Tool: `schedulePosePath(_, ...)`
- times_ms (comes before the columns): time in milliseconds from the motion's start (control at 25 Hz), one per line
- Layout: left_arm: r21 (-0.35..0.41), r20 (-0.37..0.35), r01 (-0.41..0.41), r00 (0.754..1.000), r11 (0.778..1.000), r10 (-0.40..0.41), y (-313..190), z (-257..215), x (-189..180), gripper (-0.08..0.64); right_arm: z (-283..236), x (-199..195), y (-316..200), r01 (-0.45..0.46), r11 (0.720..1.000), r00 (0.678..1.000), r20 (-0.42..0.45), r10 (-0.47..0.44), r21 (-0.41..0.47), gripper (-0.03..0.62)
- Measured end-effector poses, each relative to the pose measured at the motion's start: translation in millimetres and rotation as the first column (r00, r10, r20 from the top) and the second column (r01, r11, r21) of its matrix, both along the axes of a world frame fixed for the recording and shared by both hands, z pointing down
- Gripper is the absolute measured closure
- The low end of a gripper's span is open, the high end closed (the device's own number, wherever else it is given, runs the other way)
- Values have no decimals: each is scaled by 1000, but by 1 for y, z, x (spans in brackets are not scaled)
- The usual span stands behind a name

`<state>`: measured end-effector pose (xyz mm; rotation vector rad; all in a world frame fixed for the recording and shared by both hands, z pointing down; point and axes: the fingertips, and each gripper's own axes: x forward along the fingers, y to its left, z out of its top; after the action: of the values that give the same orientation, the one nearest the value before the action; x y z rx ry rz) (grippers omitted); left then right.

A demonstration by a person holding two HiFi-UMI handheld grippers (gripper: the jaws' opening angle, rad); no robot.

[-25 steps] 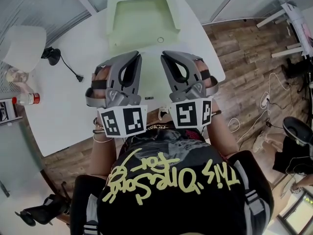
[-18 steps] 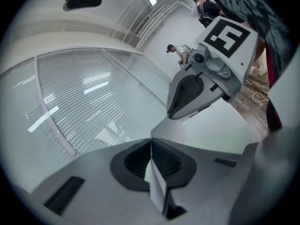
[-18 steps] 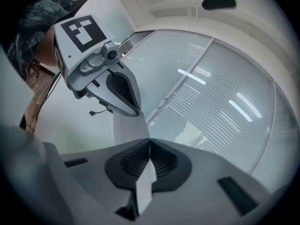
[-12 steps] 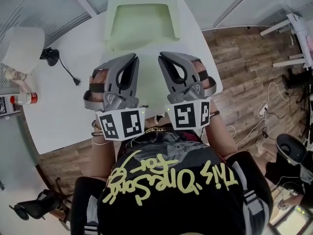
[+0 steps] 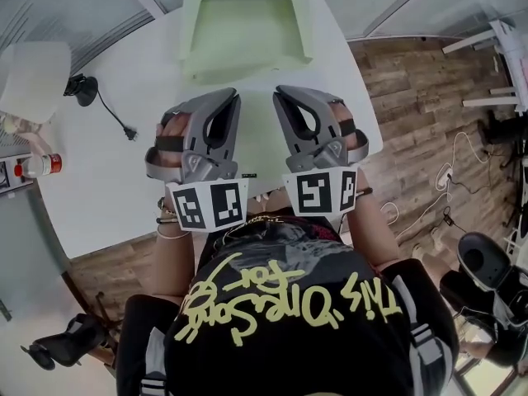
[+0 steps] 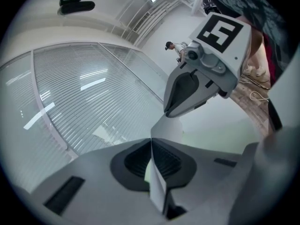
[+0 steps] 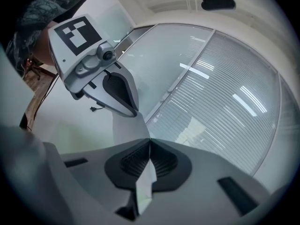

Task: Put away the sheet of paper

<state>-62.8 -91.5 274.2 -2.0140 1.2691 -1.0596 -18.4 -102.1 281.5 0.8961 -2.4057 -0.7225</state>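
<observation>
Over the white table (image 5: 107, 180), left gripper (image 5: 229, 97) and right gripper (image 5: 280, 96) clench the sheet of paper (image 6: 158, 186). Only the gripper views show that; the head view adds a pale-green tray (image 5: 188, 31) at twelve o'clock.

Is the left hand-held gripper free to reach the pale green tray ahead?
Probably yes: only bare white table separates the left hand-held gripper, shut on the white paper sheet, from the pale green tray.

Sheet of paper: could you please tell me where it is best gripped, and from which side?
Pinch it at two spots set apart, coming edge-on from the person's side: the sheet of paper looks thin and limp, and the left gripper and right gripper are each shut on it so.
</observation>
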Motion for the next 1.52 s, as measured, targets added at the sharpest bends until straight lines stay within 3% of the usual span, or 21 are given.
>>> schedulePosePath(280,-72,-9,-23,1000,997,22,3,24,-2,549,25,-2,4,6,999,999,-39,-8,-49,584)
schedulePosePath(1520,3,7,-6,1000,1000,6,-53,4,-20,549,9,-20,-47,-22,1000,1000,-11,22,2,584)
